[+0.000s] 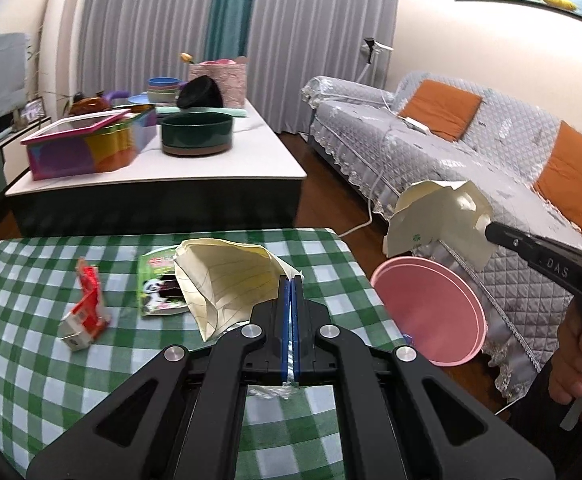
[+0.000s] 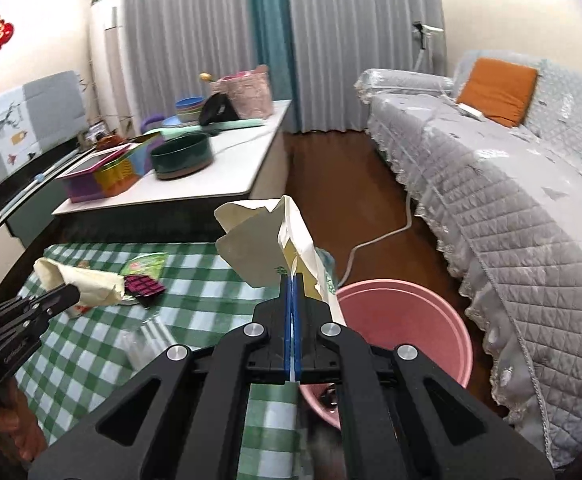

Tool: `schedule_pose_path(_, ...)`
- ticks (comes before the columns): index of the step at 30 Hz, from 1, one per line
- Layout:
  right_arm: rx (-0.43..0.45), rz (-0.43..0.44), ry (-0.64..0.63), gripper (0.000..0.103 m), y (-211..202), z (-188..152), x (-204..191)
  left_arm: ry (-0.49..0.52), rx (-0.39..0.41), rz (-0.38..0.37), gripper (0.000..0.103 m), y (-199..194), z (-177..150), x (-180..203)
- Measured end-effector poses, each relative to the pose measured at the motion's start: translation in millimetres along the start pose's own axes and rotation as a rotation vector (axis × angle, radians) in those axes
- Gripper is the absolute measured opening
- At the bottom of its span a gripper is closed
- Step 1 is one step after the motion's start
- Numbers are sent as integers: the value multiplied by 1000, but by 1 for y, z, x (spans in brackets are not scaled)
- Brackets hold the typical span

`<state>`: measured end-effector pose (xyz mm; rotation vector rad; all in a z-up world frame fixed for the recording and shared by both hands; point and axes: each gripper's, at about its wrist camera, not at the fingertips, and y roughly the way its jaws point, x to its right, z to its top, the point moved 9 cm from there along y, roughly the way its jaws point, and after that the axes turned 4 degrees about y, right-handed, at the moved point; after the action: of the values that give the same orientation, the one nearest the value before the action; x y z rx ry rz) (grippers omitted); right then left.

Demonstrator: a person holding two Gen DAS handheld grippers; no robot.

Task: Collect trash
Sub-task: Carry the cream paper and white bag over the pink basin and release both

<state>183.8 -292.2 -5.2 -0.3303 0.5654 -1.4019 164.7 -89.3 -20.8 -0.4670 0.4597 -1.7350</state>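
Note:
My left gripper (image 1: pixel 291 280) is shut on a crumpled cream lined paper (image 1: pixel 227 276) just above the green checked table (image 1: pixel 31 360). From the right wrist view it (image 2: pixel 71 294) shows at the left, gripping that paper (image 2: pixel 91 280). My right gripper (image 2: pixel 293 278) is shut on a torn cream carton piece (image 2: pixel 259 248), held up at the table's right edge beside the pink bin (image 2: pixel 407 320). On the cloth lie a red-and-white carton (image 1: pixel 85 312), a green panda packet (image 1: pixel 157 292) and a dark pink blister pack (image 2: pixel 143 286).
The pink bin (image 1: pixel 431 308) stands on the floor between the table and a grey quilted sofa (image 1: pixel 471 168). A white cable (image 2: pixel 379 240) runs across the wooden floor. Beyond, a low white table (image 1: pixel 231 160) carries bowls and coloured tins. A clear plastic piece (image 2: pixel 143 342) lies on the cloth.

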Motion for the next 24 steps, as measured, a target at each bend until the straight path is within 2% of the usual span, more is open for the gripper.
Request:
schedule_pose_path(7,5,-69,32,1,3,0,34,41,-13,-50,1,22,5,36)
schedule_pose_path(24,-30,-199,139,1,15,-4,104,182,-46,-253,1,84,18,159)
